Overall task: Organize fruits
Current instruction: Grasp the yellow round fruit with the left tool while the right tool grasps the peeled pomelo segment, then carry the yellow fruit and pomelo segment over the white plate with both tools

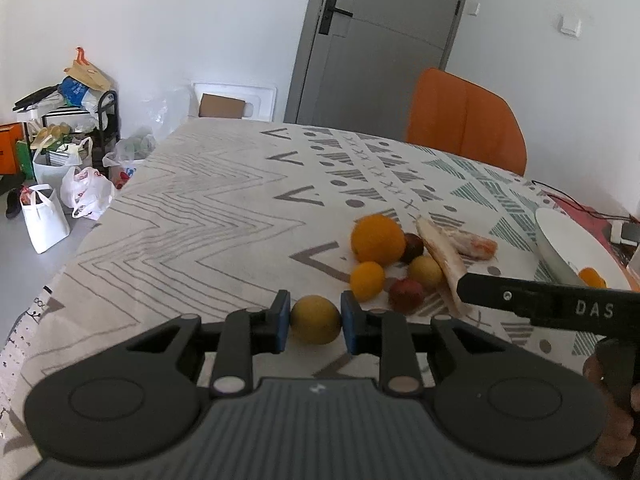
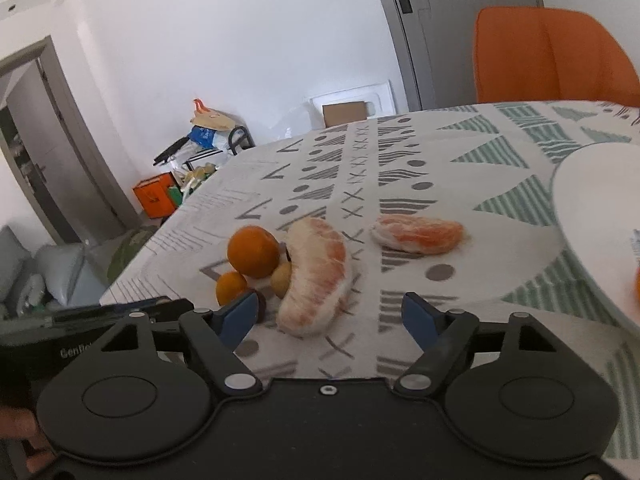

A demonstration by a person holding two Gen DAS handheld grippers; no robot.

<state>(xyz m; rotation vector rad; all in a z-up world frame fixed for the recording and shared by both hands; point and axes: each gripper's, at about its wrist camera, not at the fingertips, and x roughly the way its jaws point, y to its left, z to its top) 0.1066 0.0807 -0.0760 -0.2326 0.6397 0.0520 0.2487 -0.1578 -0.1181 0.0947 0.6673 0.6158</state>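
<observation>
My left gripper (image 1: 315,322) is shut on a small yellow fruit (image 1: 315,319) just above the patterned tablecloth. Beyond it lie a large orange (image 1: 377,239), a small orange (image 1: 367,280), a yellow plum (image 1: 425,271), a red plum (image 1: 406,295) and a dark plum (image 1: 414,246). My right gripper (image 2: 330,318) is open, its pads either side of a big peeled pomelo segment (image 2: 316,276), apart from it. A second segment (image 2: 418,234) lies farther right. A white plate (image 2: 592,216) at the right holds an orange piece (image 1: 592,277).
An orange chair (image 1: 466,120) stands at the table's far side before a grey door (image 1: 380,36). Bags and a cluttered rack (image 1: 68,152) are on the floor at the left. The table edge (image 1: 112,204) runs along the left. Cables and a red item (image 1: 576,208) lie beyond the plate.
</observation>
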